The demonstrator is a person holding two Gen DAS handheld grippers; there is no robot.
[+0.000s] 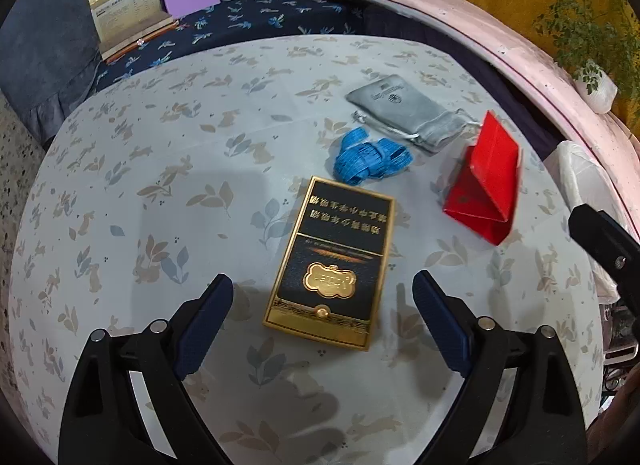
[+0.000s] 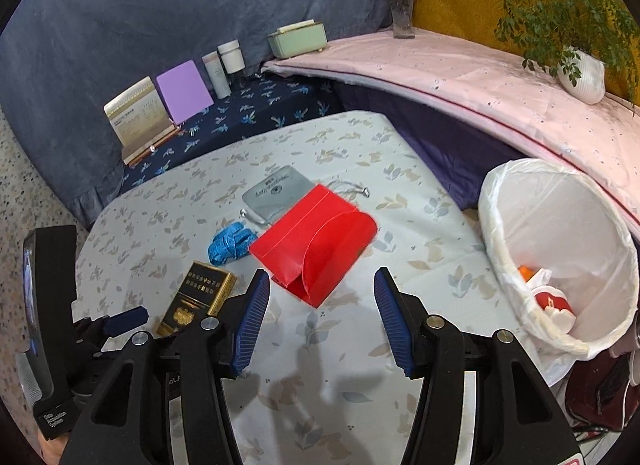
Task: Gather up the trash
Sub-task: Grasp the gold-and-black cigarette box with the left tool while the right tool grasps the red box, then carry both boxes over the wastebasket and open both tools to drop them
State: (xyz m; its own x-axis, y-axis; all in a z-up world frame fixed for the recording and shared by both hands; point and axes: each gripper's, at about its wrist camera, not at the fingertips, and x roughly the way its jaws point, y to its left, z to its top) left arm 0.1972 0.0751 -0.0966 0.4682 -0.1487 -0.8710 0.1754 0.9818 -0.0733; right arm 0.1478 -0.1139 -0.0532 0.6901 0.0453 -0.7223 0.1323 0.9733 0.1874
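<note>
Trash lies spread on the table (image 1: 120, 185) with the leaf and bunny cloth. The left gripper (image 1: 323, 297) points steeply down at the table, and its two blue fingers (image 1: 204, 325) stand wide apart with nothing pressed between them. A black and gold box (image 1: 332, 265) lies flat on the cloth right in front of it, in line with the gap, but the fingers do not touch it. Just past the box is a bunch of blue ribbon (image 1: 370, 161). Behind that lies a grey pouch (image 1: 404, 113) with a drawstring. To the right of the box is a folded red paper box (image 1: 486, 185), tipped up on one edge.

The right gripper (image 2: 322, 289) tilts down too, not so steeply. Its jaws are partly apart and hold nothing. The red paper box (image 2: 316, 241) sits just ahead of its tips, near them but not between them. The left gripper (image 2: 124, 321) shows at the left, next to the black and gold box (image 2: 196, 297).

A trash bin (image 2: 500, 201) with a white bag stands at the right edge of the table. Some red, white and orange bits are inside it.
</note>
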